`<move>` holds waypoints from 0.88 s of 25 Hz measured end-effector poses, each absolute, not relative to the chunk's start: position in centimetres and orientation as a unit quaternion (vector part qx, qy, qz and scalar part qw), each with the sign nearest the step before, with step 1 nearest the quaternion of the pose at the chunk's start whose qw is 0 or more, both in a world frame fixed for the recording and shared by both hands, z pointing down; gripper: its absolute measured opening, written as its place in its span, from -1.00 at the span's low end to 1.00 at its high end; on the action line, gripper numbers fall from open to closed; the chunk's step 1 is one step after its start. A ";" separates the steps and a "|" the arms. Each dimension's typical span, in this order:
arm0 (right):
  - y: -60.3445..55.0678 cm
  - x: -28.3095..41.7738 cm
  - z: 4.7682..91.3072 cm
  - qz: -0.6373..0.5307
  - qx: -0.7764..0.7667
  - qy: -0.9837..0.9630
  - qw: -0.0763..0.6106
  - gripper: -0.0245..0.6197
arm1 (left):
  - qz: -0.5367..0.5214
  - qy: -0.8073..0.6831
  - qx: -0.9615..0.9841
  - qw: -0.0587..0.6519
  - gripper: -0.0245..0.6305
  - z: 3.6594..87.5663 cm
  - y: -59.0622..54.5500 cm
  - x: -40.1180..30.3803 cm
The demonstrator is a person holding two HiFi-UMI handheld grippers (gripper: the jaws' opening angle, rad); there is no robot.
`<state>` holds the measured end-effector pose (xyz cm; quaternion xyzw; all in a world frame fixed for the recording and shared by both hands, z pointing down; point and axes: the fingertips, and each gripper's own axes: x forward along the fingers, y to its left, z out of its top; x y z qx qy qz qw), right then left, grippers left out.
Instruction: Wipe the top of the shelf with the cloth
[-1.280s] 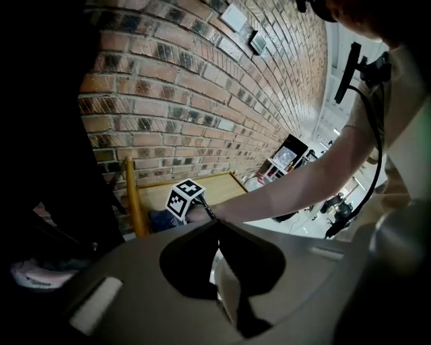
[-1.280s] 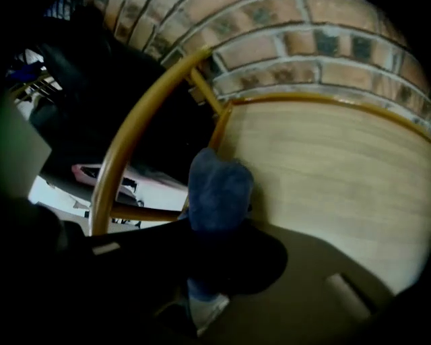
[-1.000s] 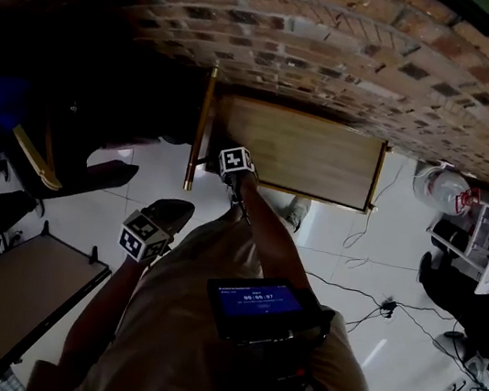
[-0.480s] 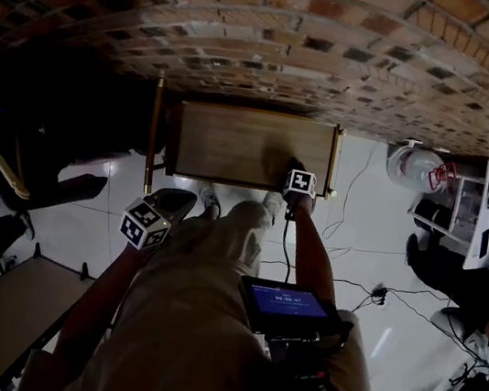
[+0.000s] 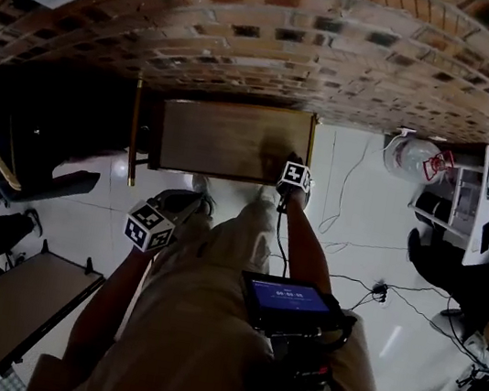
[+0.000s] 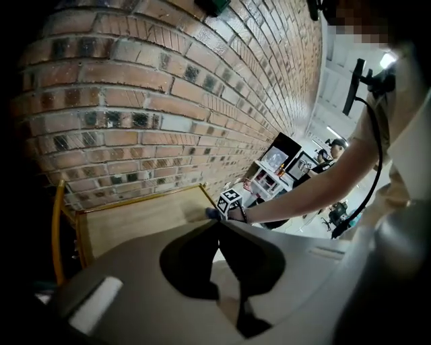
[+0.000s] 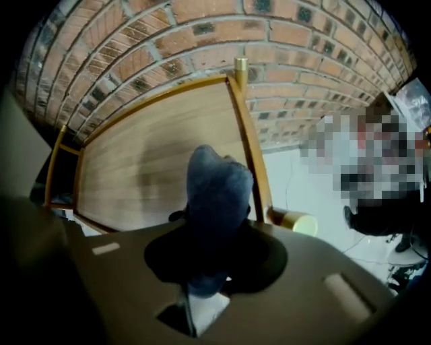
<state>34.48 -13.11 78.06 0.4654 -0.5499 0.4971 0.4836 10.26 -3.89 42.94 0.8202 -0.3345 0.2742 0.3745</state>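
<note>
Sweeping the cloth, pinched in the fingers of the right gripper, from the left end of the shelf top to its near right corner, likely completing one pass; keeping the left gripper back, fingers pressed together.

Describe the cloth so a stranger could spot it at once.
Against the brick wall stands a wooden shelf with brass-coloured rails. Near its right end, the right gripper clamps a dark blue cloth, the only soft, blue thing over the pale wooden top.
</note>
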 end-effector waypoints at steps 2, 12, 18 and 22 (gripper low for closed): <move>-13.8 34.4 76.9 0.481 0.465 -0.577 0.469 -0.62 | 0.269 -0.347 0.816 0.376 -0.93 42.5 -3.3 10.7; -12.1 34.3 66.5 0.410 0.447 -0.684 0.404 -0.61 | 0.227 -0.396 0.816 0.355 -0.93 42.7 1.5 6.2; -5.4 32.6 61.7 0.409 0.476 -0.688 0.364 -0.62 | 0.235 -0.405 0.824 0.319 -0.93 44.1 6.9 0.4; -0.9 29.4 60.1 0.386 0.460 -0.707 0.372 -0.61 | 0.222 -0.423 0.814 0.330 -0.93 46.1 10.2 -3.3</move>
